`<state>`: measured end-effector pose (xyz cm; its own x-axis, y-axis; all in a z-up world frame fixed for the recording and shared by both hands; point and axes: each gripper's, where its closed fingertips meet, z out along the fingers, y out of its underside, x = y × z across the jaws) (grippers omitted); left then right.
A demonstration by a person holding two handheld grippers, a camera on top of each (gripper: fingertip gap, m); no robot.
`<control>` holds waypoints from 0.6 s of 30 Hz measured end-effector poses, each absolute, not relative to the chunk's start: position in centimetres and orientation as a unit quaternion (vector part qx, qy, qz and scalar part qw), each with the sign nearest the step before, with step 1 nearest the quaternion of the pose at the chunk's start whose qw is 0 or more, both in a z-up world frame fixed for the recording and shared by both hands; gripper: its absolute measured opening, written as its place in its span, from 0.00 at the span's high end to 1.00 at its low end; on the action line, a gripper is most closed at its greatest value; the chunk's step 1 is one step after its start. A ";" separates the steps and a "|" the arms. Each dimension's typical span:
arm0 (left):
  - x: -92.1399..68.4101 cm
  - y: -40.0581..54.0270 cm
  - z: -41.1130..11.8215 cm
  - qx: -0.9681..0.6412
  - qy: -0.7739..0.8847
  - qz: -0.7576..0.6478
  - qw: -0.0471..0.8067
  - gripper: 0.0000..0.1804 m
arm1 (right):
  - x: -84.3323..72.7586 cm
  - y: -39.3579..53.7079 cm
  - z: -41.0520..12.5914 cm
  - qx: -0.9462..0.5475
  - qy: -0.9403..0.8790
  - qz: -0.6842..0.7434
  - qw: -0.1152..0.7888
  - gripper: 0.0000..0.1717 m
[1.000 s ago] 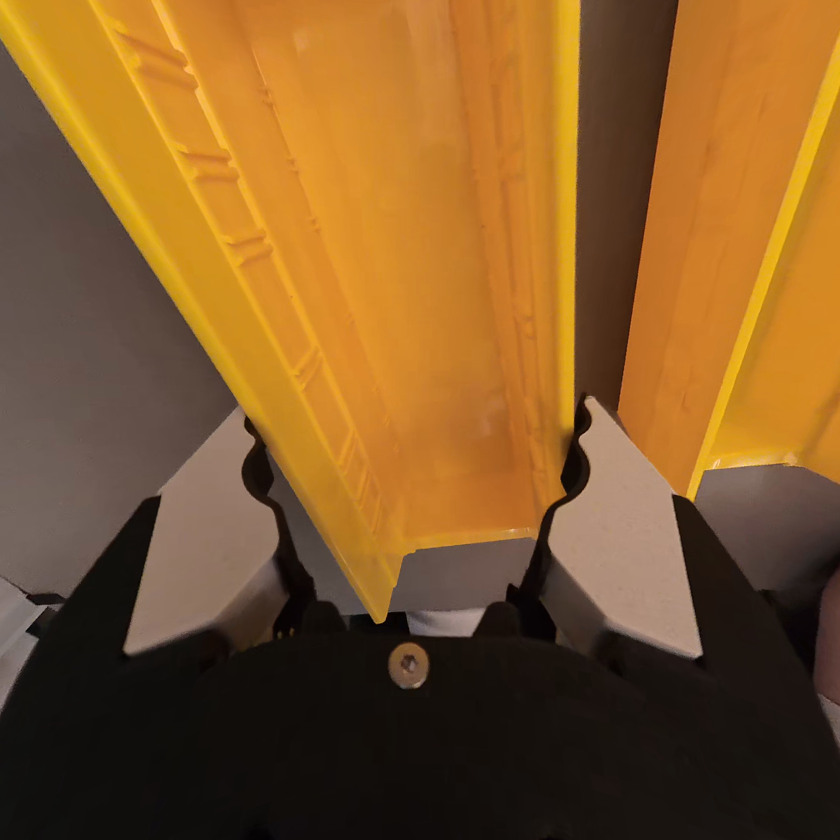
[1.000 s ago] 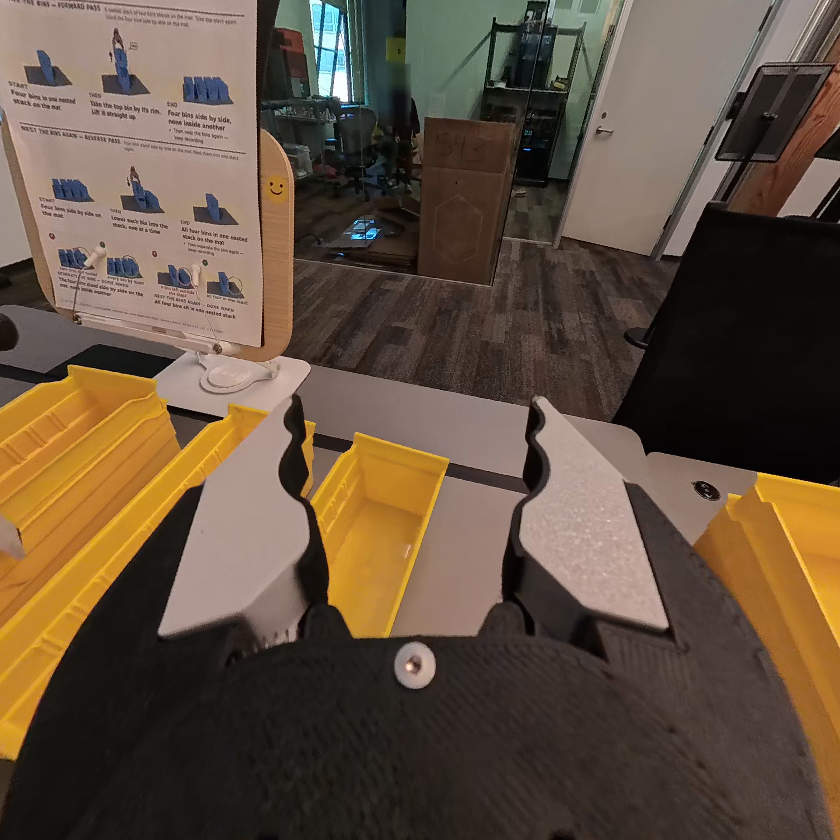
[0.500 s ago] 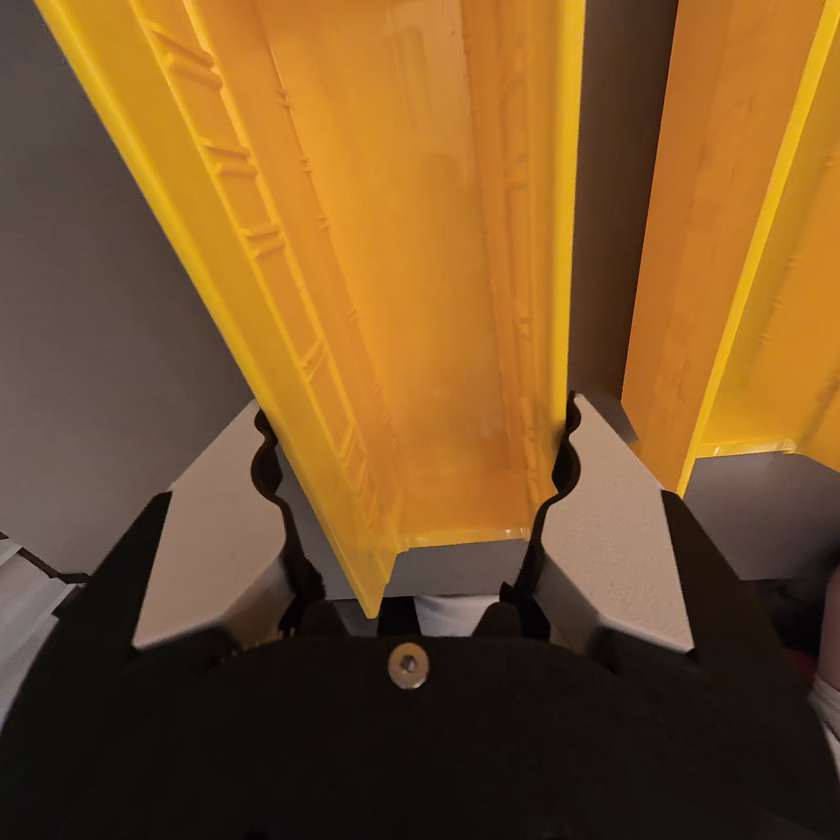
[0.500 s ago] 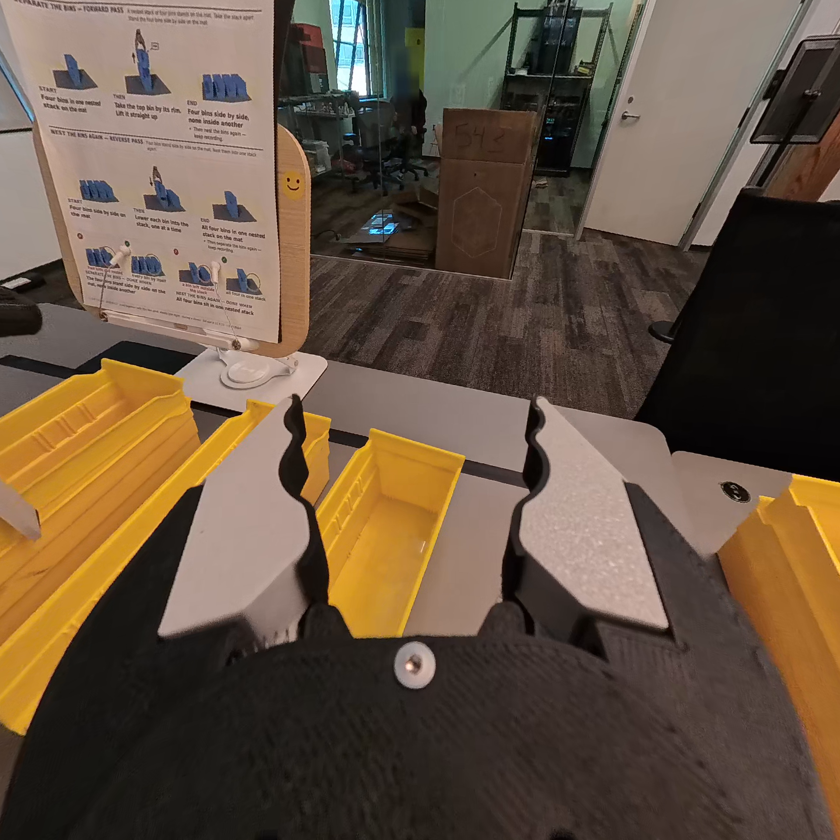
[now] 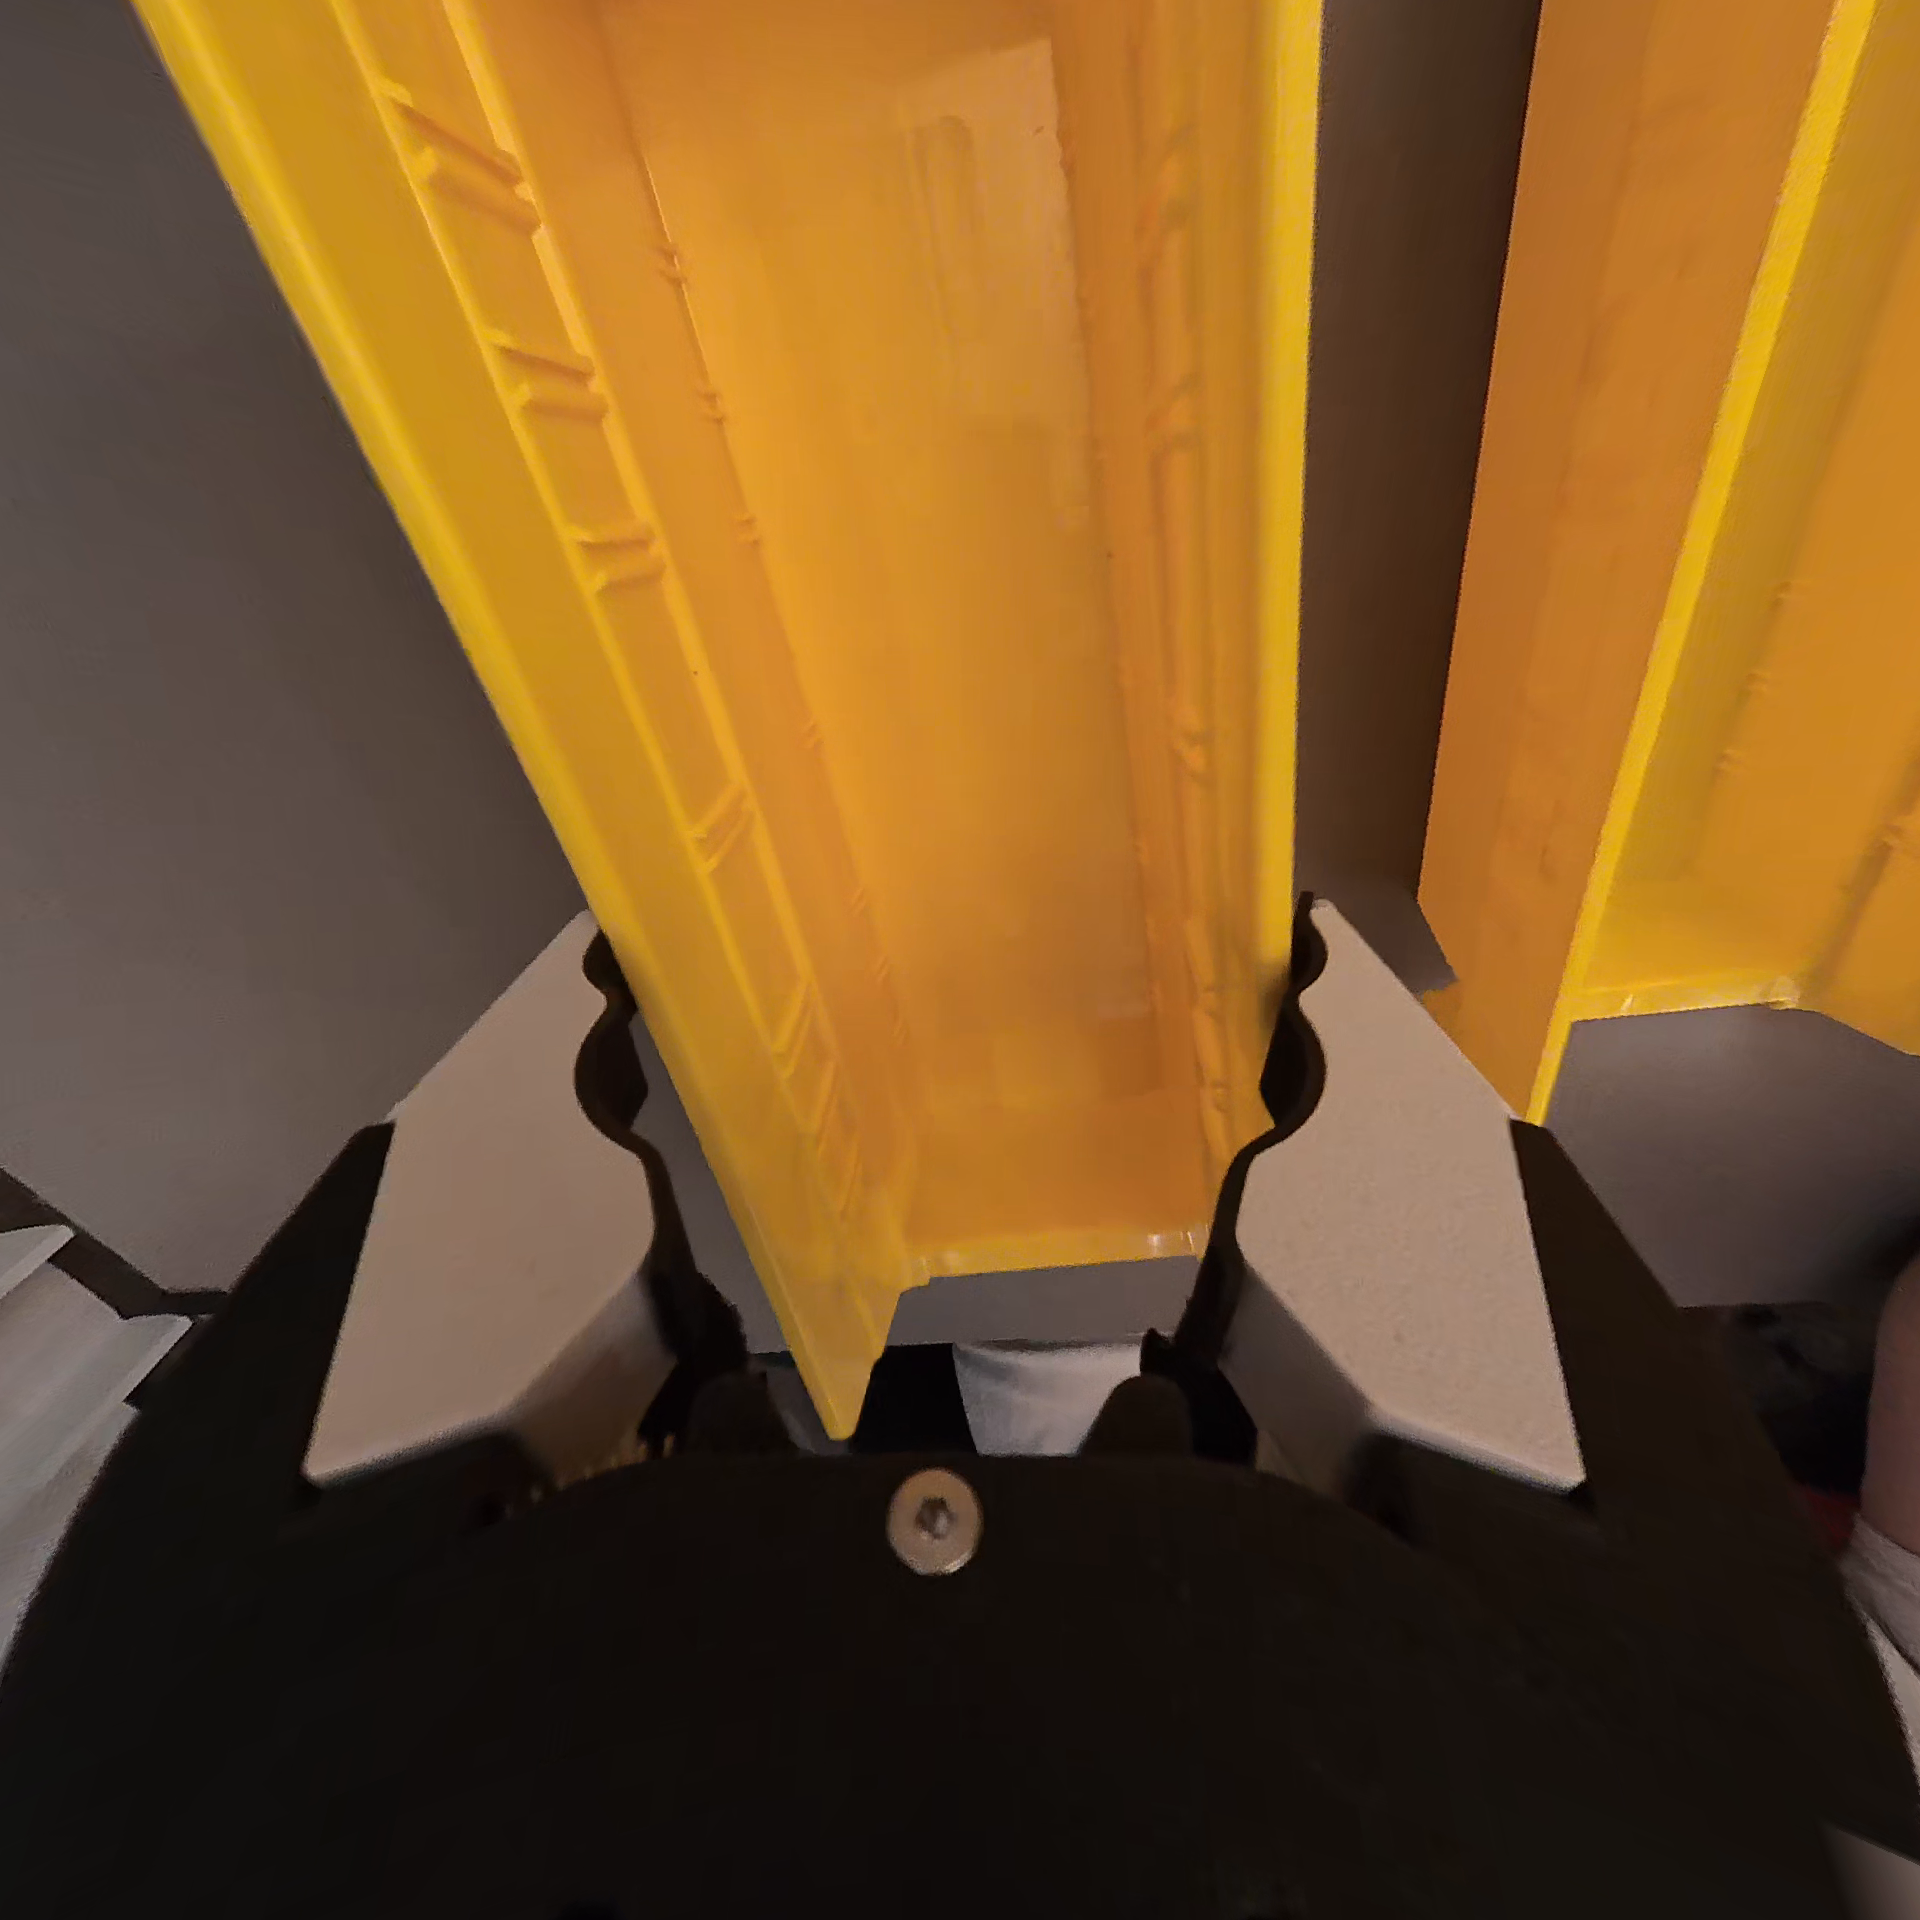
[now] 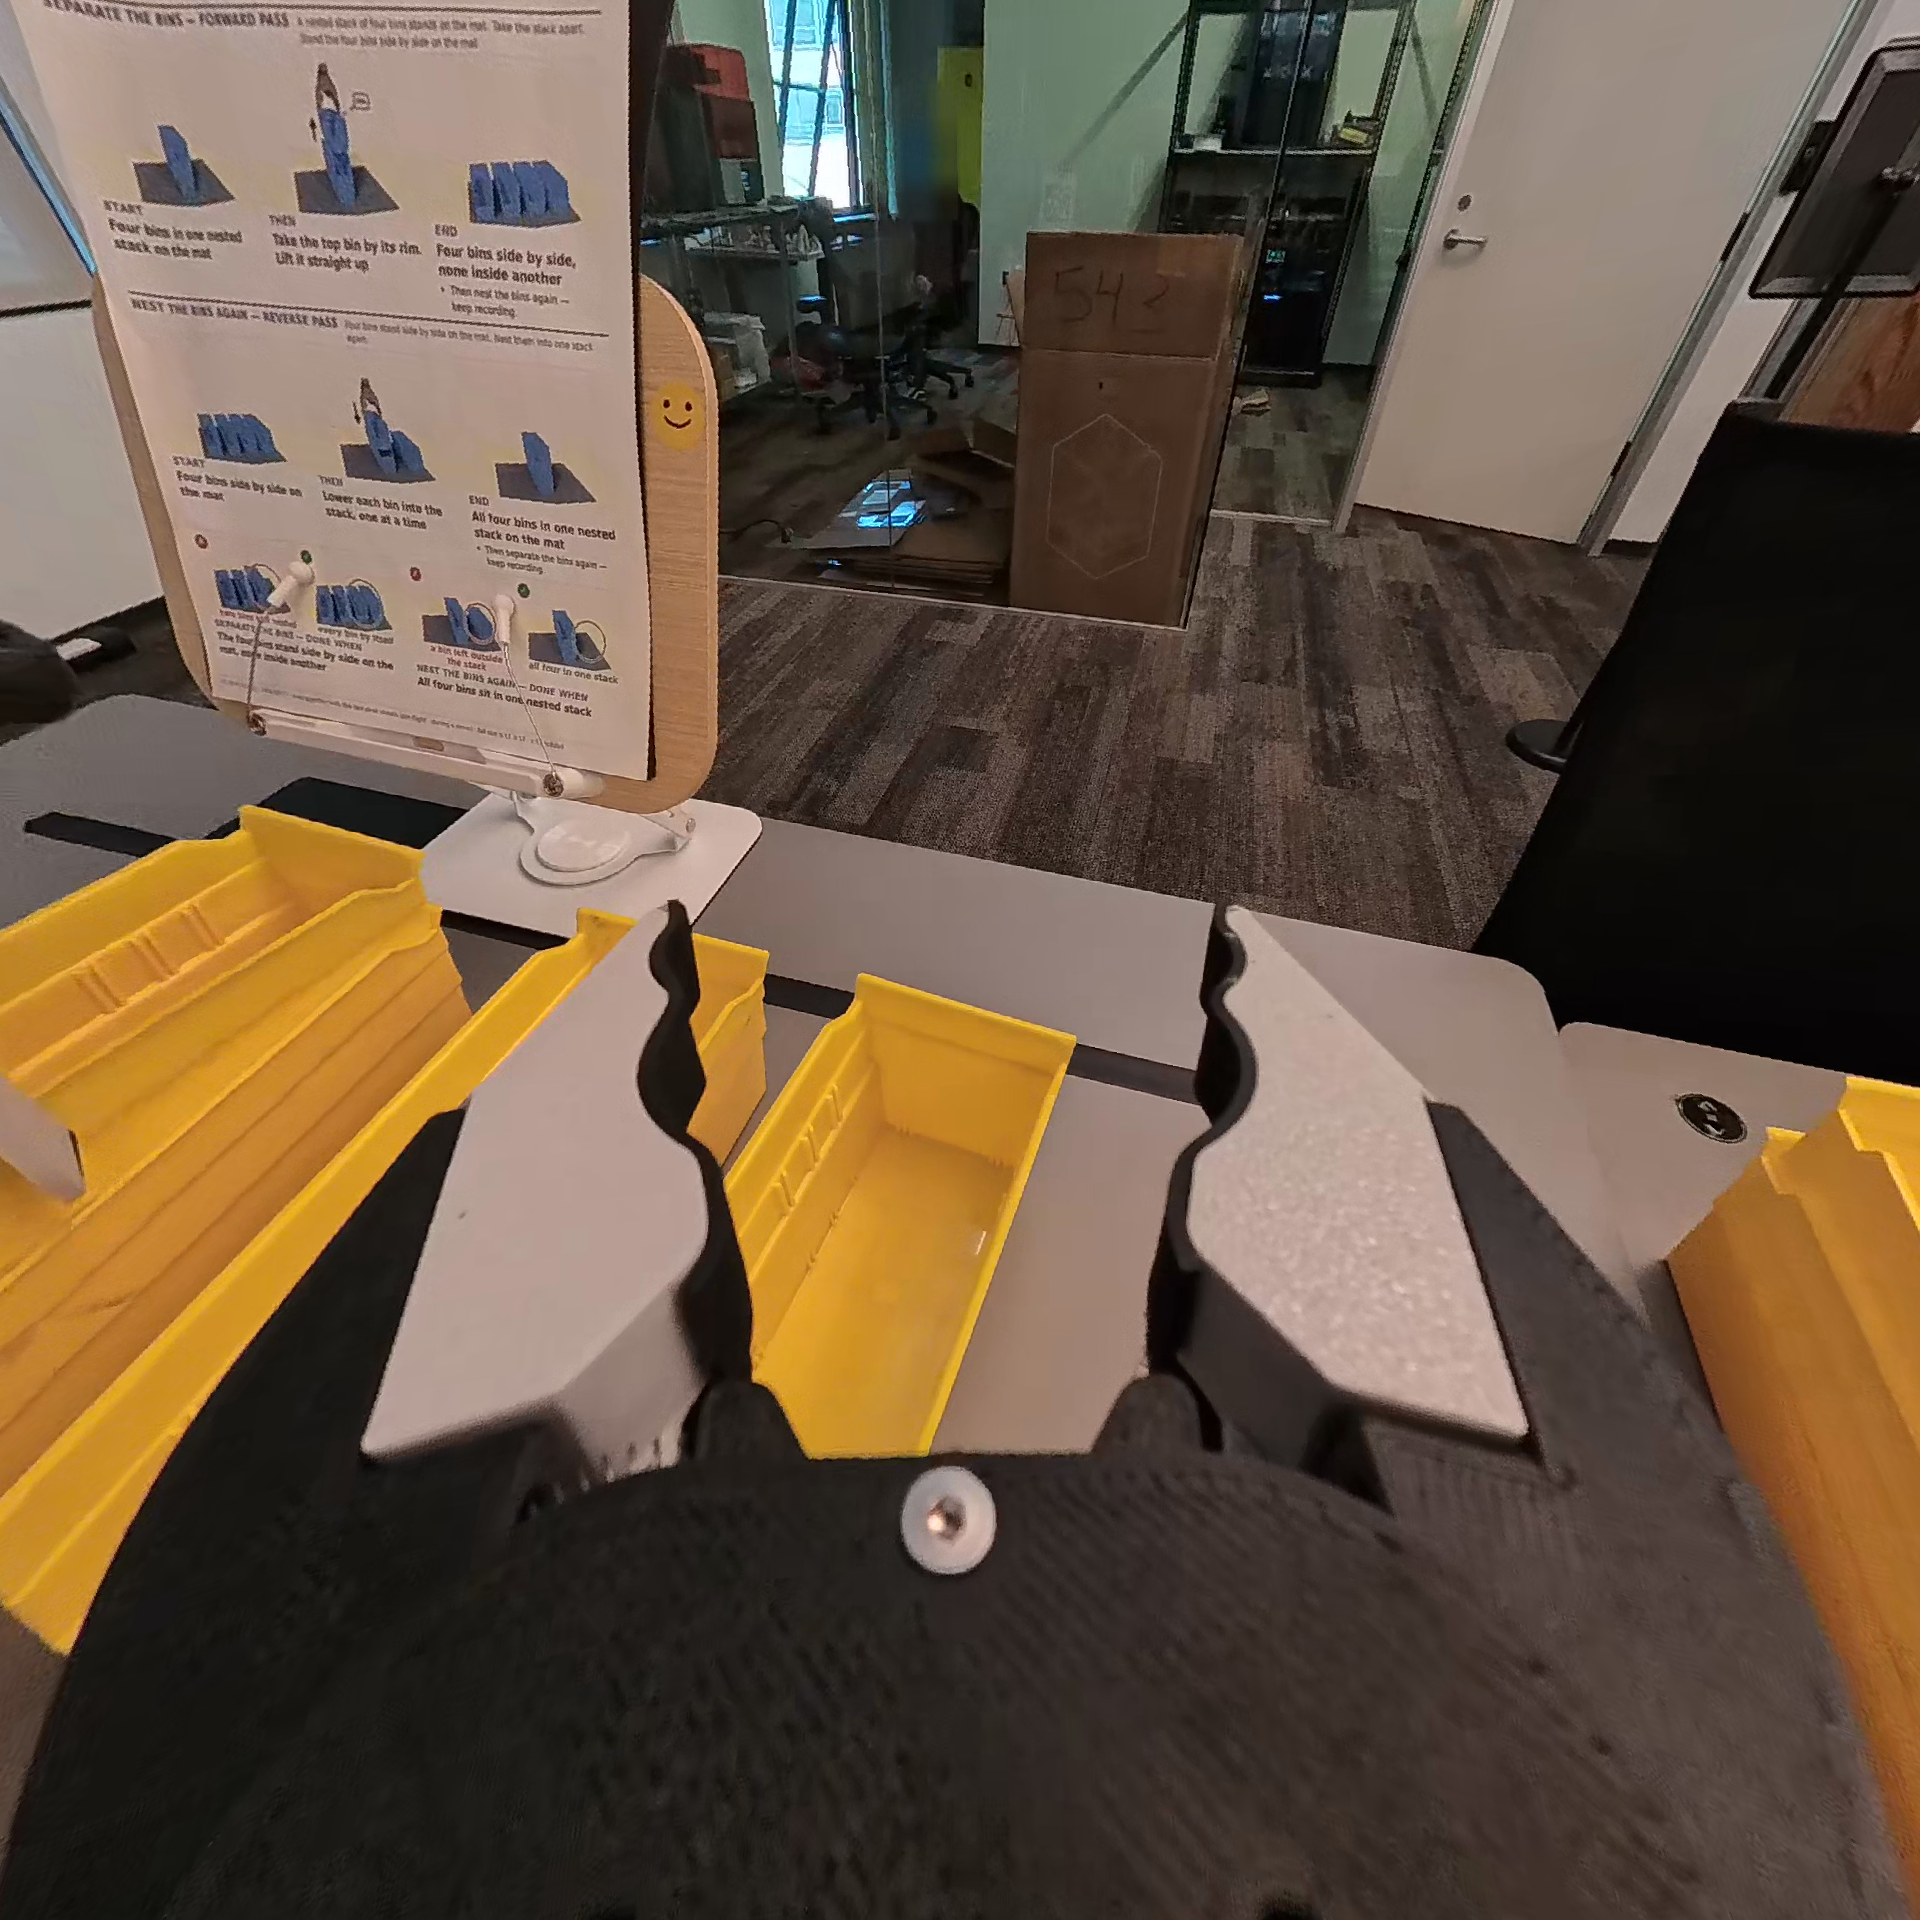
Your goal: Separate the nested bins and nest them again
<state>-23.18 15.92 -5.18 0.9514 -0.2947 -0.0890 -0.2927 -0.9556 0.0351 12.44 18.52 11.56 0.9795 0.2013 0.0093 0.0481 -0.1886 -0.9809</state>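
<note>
- left wrist view: the left gripper (image 5: pixel 951 997) straddles a long yellow bin (image 5: pixel 935 623) — both pads press on its outer walls, so it grips the bin across its width.
- just to the right, apart from it, lies a second yellow bin (image 5: pixel 1662 520) on the grey table (image 5: pixel 156 623).
- right wrist view: the right gripper (image 6: pixel 945 997) hangs open, holding nothing, above a small yellow bin (image 6: pixel 894 1226) on the table.
- far left, a raised bin (image 6: pixel 208 997); beside it a longer bin (image 6: pixel 312 1268); far right, another bin (image 6: pixel 1829 1299).
- behind stands an instruction sheet (image 6: pixel 353 364).
</note>
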 end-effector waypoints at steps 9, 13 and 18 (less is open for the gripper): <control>-22.9 15.8 -0.7 0.987 -0.161 -0.014 0.005 0.33 | 12.4 18.8 11.1 -0.773 -0.081 0.062 0.627 0.44; -23.7 16.5 3.4 0.983 -0.183 0.007 -0.015 0.33 | 12.3 18.8 11.1 -0.773 -0.082 0.064 0.626 0.44; -26.1 17.4 8.3 0.985 -0.154 0.045 -0.066 0.33 | 12.2 19.0 10.7 -0.777 -0.083 0.064 0.621 0.44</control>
<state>-26.08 17.36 8.33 0.9486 -0.3092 0.0680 -0.2973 -0.9438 -0.1445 12.25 18.98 10.72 0.9781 0.2080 0.0030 0.0490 -0.2162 -0.9751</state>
